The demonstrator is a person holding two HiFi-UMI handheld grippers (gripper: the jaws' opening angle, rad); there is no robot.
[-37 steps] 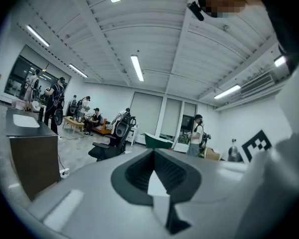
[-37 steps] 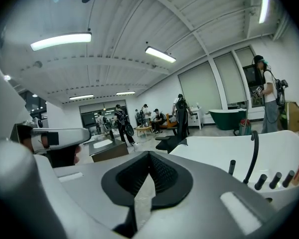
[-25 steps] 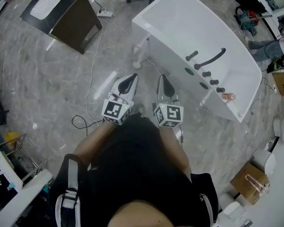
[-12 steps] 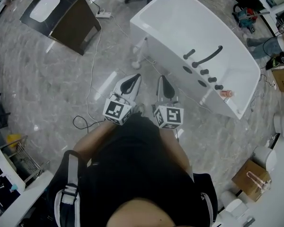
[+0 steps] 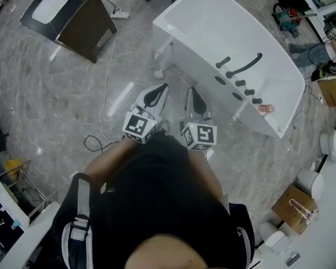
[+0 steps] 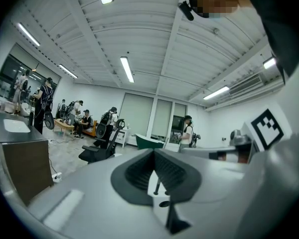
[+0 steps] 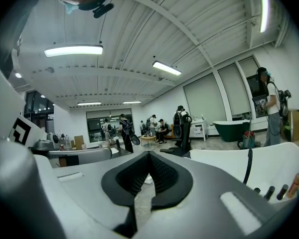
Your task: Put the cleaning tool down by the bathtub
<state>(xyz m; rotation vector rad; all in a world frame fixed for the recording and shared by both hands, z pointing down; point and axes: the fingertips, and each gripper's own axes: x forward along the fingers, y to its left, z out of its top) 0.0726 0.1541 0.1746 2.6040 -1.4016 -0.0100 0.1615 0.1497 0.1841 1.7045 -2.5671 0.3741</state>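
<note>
Overhead and gripper views, operator standing on a grey marbled floor (image 5: 45,94) beside a white bathtub (image 5: 182,10)

Left gripper (image 5: 164,86): held low in front of the body and pointed toward the near end of the tub; its own view shows the dark pads (image 6: 134,171) meeting at the tip, with nothing clamped between them. Marker cube (image 5: 139,126) sits behind the jaws

Right gripper (image 5: 191,90): just beside the left one and parallel to it, near the tub's outer wall; jaws together at the tip and empty in its own view (image 7: 149,154)

Cleaning tool: neither gripper carries it. The only candidate in sight is a long black curved piece (image 5: 247,67) resting on the inner ledge of the bathtub, next to a row of black knobs (image 5: 241,84); whether this is the tool or a tub fitting I cannot tell from where I stand. A small orange bottle (image 5: 264,109) stands on the same ledge, toward the far end

Surroundings: a dark cabinet with a white basin (image 5: 73,18) well apart at the upper left; a thin cable (image 5: 103,108) trailing over the floor; a cardboard box (image 5: 294,206) at the lower right
</note>
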